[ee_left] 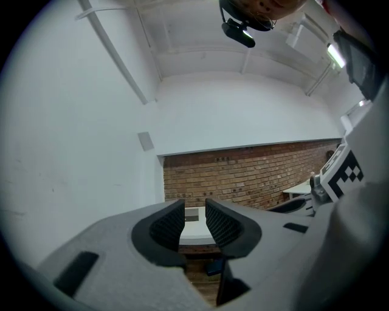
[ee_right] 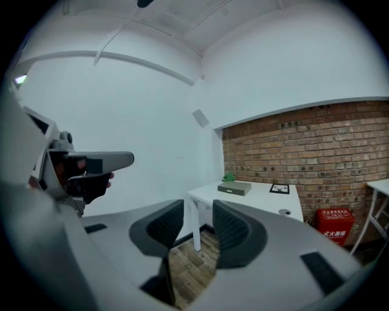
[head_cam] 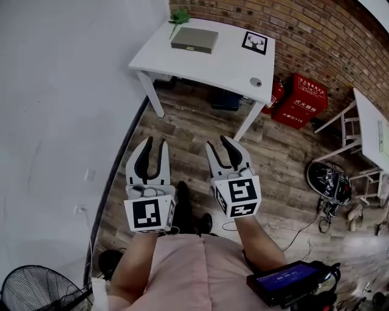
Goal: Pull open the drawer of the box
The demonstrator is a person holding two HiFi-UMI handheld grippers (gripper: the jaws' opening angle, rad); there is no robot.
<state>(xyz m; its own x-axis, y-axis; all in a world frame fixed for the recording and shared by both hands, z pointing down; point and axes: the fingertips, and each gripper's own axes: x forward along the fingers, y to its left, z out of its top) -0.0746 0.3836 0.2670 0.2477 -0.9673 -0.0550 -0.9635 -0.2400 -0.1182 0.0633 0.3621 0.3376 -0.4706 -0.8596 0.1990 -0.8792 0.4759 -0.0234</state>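
Observation:
A flat grey-green box [head_cam: 194, 40] with a small drawer handle on its near side lies on the white table [head_cam: 182, 64] at the top of the head view. It also shows in the right gripper view, as the box [ee_right: 234, 189] on the table [ee_right: 261, 199]. Both grippers hang over the wooden floor, well short of the table. My left gripper [head_cam: 156, 144] is open with nothing between its fingers; between its jaws the left gripper view shows the distant box [ee_left: 192, 214]. My right gripper [head_cam: 216, 143] is open and holds nothing.
A small green plant [head_cam: 179, 16] stands beside the box, with a black-framed picture [head_cam: 254, 42] and a round grommet [head_cam: 256, 82] further right on the table. Red fire-extinguisher boxes [head_cam: 300, 100] stand by the brick wall. A fan [head_cam: 36, 290] is at lower left, a white wall at left.

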